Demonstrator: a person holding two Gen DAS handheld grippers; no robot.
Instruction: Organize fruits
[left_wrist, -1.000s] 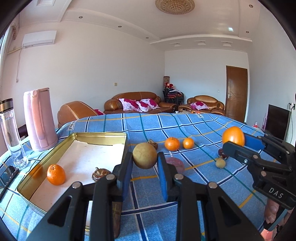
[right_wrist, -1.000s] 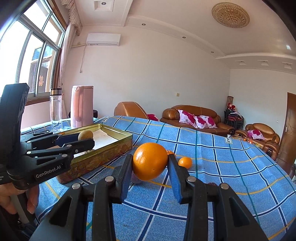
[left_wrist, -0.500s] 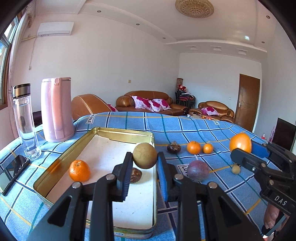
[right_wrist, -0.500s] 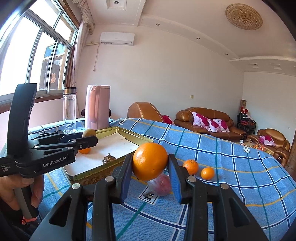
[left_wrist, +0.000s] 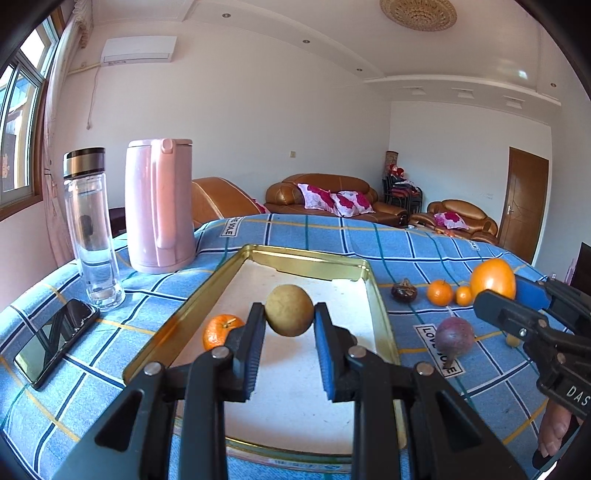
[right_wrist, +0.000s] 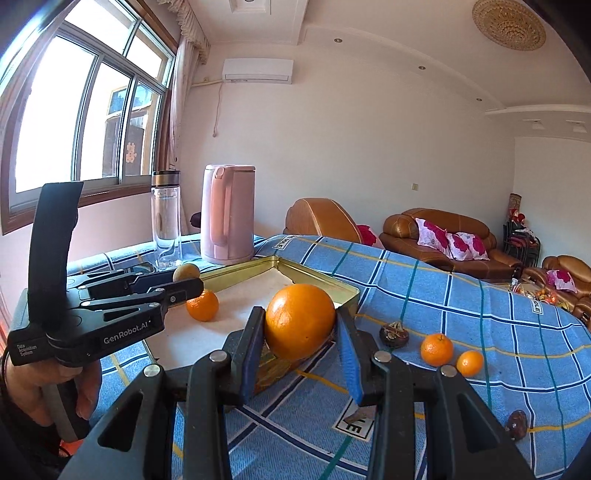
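My left gripper (left_wrist: 289, 317) is shut on a round tan-brown fruit (left_wrist: 289, 309) and holds it above the gold metal tray (left_wrist: 306, 258). A tangerine (left_wrist: 221, 330) lies in the tray at its left. My right gripper (right_wrist: 300, 325) is shut on a large orange (right_wrist: 300, 320) near the tray's right corner (right_wrist: 347, 291); it also shows at the right of the left wrist view (left_wrist: 493, 278). On the cloth right of the tray lie a purple passion fruit (left_wrist: 454, 336), a dark brown fruit (left_wrist: 404, 292) and two small tangerines (left_wrist: 439, 292).
A pink kettle (left_wrist: 159, 206), a clear glass bottle (left_wrist: 92, 229) and a phone (left_wrist: 55, 341) stand left of the tray on the blue checked tablecloth (left_wrist: 424, 251). A small dark fruit (right_wrist: 516, 424) lies at the right. Sofas stand behind the table.
Both grippers have moved left with their fruits. The left gripper now hangs over the tray's middle, and the right gripper has come up to the tray's right corner.
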